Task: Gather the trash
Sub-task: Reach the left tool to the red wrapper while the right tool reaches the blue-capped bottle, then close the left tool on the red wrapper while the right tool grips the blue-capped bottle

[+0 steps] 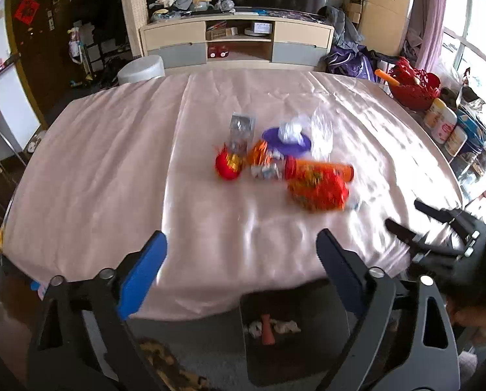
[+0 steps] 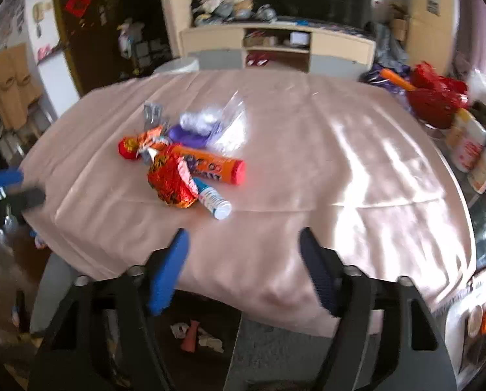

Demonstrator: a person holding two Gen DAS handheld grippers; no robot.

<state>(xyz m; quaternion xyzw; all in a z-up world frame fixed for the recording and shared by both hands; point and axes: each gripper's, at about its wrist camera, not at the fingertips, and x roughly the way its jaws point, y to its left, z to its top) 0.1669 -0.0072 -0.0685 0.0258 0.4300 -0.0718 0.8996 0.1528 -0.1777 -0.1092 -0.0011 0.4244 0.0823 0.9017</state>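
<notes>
A heap of trash lies mid-table on the pink cloth (image 1: 112, 163): an orange tube (image 2: 210, 166), a crumpled red-orange foil wrapper (image 2: 171, 185), a small white-and-blue bottle (image 2: 215, 200), a purple lid (image 2: 190, 135), a clear plastic bag (image 2: 229, 123), a red round wrapper (image 1: 228, 166) and a silver packet (image 1: 241, 130). My left gripper (image 1: 243, 260) hangs open over the table's near edge, short of the heap, with nothing between its blue pads. My right gripper (image 2: 243, 254) is also open and empty at the near edge. Its black fingers (image 1: 402, 231) show at the right in the left wrist view.
Below the near table edge stands a dark bin (image 1: 308, 365) holding crumpled paper and an orange piece. Red baskets (image 1: 412, 88) and several cans (image 1: 444, 123) crowd the table's right side. A cluttered sideboard (image 1: 236, 42) stands behind the table.
</notes>
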